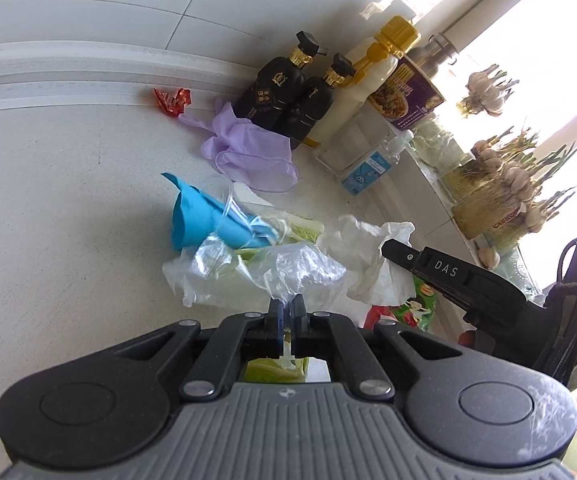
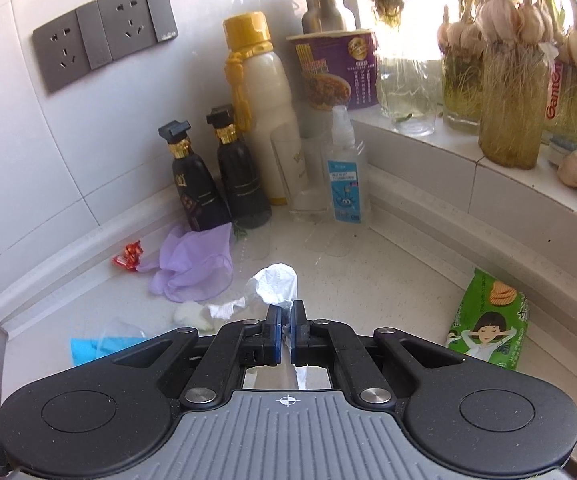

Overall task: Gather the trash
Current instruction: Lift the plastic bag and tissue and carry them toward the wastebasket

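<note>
Left gripper [image 1: 287, 305]: pinching a clear plastic bag [image 1: 288, 272] above the countertop [image 1: 68, 200].
Blue glove [image 1: 204, 220]: apparently rubber, beside the bag.
Right gripper [image 2: 286, 312]: clamped on a crumpled white tissue [image 2: 276, 284].
Green snack packet [image 2: 488, 320]: lying right of it.

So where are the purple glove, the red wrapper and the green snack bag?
purple glove [image 2: 194, 264], right wrist view, middle of the glove
red wrapper [image 2: 129, 256], right wrist view, its centre
green snack bag [image 2: 488, 322], right wrist view, printed front

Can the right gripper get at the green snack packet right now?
Probably not yet. The right gripper is shut on a white tissue, so its jaws are taken. The path itself looks free: the green snack packet lies flat on bare counter to its right, nothing on top.
</note>
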The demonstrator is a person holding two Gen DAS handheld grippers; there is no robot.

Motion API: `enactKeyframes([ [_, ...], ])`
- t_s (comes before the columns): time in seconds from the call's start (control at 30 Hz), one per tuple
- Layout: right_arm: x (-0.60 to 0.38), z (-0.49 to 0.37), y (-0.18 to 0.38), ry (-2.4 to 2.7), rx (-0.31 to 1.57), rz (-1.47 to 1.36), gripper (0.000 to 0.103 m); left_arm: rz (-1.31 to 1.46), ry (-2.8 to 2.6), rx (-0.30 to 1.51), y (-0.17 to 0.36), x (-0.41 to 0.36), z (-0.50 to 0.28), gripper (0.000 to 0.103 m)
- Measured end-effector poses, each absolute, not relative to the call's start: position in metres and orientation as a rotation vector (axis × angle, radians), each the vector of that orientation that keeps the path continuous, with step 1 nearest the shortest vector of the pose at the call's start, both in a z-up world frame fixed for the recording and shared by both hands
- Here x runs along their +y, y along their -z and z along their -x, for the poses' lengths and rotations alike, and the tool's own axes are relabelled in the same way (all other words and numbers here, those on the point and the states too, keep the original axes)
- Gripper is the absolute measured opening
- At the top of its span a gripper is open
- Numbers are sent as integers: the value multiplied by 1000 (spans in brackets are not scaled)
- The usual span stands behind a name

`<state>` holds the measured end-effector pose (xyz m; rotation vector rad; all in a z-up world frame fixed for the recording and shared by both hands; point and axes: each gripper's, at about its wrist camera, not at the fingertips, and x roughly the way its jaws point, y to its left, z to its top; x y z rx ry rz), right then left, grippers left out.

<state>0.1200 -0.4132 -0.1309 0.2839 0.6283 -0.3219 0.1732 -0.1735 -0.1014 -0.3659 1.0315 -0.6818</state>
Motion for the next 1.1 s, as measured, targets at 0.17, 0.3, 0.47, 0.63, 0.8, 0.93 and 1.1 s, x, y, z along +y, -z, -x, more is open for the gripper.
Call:
enactKeyframes([
  [0.17,-410,-111,119,332,601,-283,2,382,697,1010,90,-162,-167,2],
  [0.3,-405,-105,110,335,581,-275,2,406,706,992,81,-153,-163,2],
  [0.47,-395,-97,98,332,559,-259,2,432,717,963,69,-142,-158,2],
  [0.63,-383,-90,86,328,541,-246,2,452,721,928,59,-134,-156,2],
  [0.8,-371,-84,75,319,524,-230,2,472,722,893,48,-123,-154,2],
  [0.93,-363,-78,66,315,514,-221,2,489,721,874,42,-113,-151,2],
  [1.1,-350,-72,58,297,508,-218,2,505,721,846,35,-98,-145,2],
])
